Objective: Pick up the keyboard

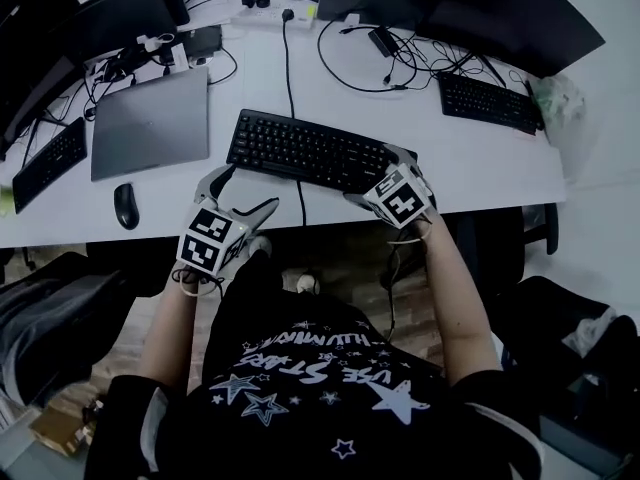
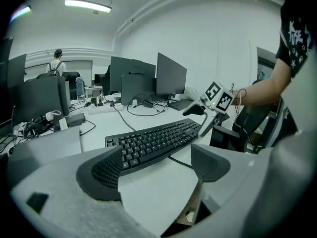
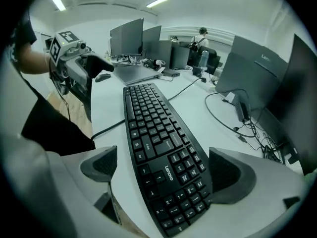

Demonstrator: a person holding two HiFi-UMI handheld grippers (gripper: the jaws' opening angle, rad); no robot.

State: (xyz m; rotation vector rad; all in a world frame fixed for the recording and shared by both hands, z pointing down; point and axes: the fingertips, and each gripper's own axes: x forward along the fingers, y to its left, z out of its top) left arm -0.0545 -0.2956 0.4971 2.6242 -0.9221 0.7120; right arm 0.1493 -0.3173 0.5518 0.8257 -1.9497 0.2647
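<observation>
A black wired keyboard (image 1: pixel 310 151) lies across the white table (image 1: pixel 480 173), close to its front edge. My left gripper (image 1: pixel 240 194) stands open at the table's edge just off the keyboard's left end. In the left gripper view the keyboard (image 2: pixel 153 140) lies beyond the left gripper (image 2: pixel 156 167), with only bare table between its jaws. My right gripper (image 1: pixel 378 174) is open at the right end. In the right gripper view the right gripper (image 3: pixel 166 170) straddles the keyboard (image 3: pixel 158 148), both pads clear of it.
A closed grey laptop (image 1: pixel 150 123) and a black mouse (image 1: pixel 125 205) lie to the left. Two other keyboards (image 1: pixel 490 101) (image 1: pixel 48 163) sit far right and far left. Monitors, cables and a power strip (image 1: pixel 275 13) line the back. The keyboard's cable (image 1: pixel 300 208) drops over the front edge.
</observation>
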